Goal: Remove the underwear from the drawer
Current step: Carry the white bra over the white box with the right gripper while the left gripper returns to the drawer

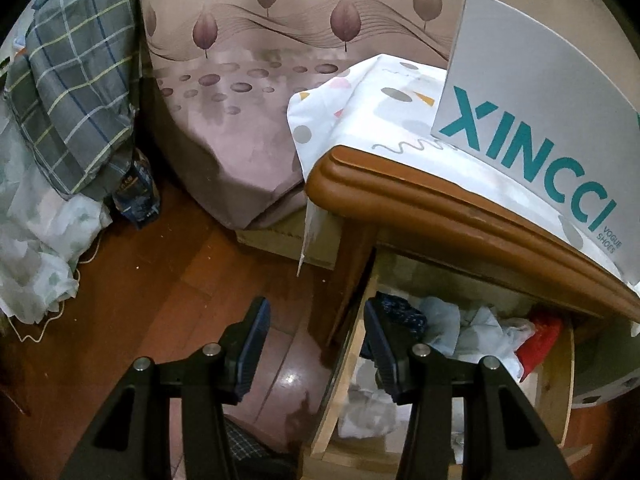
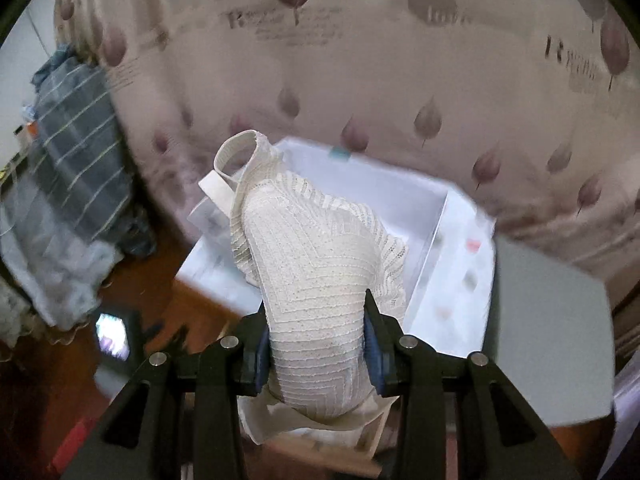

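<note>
In the right wrist view my right gripper (image 2: 316, 340) is shut on a white lace underwear (image 2: 312, 264) with an elastic band, held up above a white box (image 2: 436, 216). In the left wrist view my left gripper (image 1: 316, 344) is open and empty, straddling the left wall of the open wooden drawer (image 1: 344, 364). Its right finger is inside the drawer. The drawer holds a jumble of clothes: a dark blue piece (image 1: 400, 312), pale blue and white pieces (image 1: 472, 328) and a red piece (image 1: 540, 336).
The brown nightstand top (image 1: 440, 208) overhangs the drawer, bearing a patterned white cloth and a grey XINCCI shoe-box lid (image 1: 532, 108). A bed with a mauve leaf-print sheet (image 1: 248, 120) stands behind. Plaid bedding (image 1: 76, 92) is piled left, over wooden floor (image 1: 168, 288).
</note>
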Motion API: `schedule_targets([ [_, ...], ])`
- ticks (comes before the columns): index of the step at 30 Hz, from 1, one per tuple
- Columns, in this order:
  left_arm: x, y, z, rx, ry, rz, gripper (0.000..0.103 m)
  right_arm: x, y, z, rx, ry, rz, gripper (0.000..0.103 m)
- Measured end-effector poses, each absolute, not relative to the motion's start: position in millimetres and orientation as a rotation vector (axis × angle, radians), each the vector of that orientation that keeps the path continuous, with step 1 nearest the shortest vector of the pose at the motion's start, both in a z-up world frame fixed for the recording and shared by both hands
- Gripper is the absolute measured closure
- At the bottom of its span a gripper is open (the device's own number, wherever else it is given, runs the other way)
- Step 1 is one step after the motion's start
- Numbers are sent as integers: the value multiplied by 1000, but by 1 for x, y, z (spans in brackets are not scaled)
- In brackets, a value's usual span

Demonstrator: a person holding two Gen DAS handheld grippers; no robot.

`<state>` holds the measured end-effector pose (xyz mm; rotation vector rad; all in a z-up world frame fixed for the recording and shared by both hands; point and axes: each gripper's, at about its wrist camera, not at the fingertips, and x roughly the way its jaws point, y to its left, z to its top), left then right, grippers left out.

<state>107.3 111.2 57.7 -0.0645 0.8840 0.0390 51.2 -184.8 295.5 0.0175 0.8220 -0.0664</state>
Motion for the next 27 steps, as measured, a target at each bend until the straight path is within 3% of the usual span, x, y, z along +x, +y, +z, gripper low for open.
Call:
schedule_targets([
  [7, 110, 122, 58, -122, 897, 50, 53, 135, -195, 286, -48, 861, -149, 67],
  [17, 111, 118, 56, -120, 907, 31, 53, 191, -216, 213, -5, 1002, -200, 64],
  [27, 113, 111, 53, -108, 924, 4, 53, 196, -221, 177, -12, 1086, -206, 47],
])
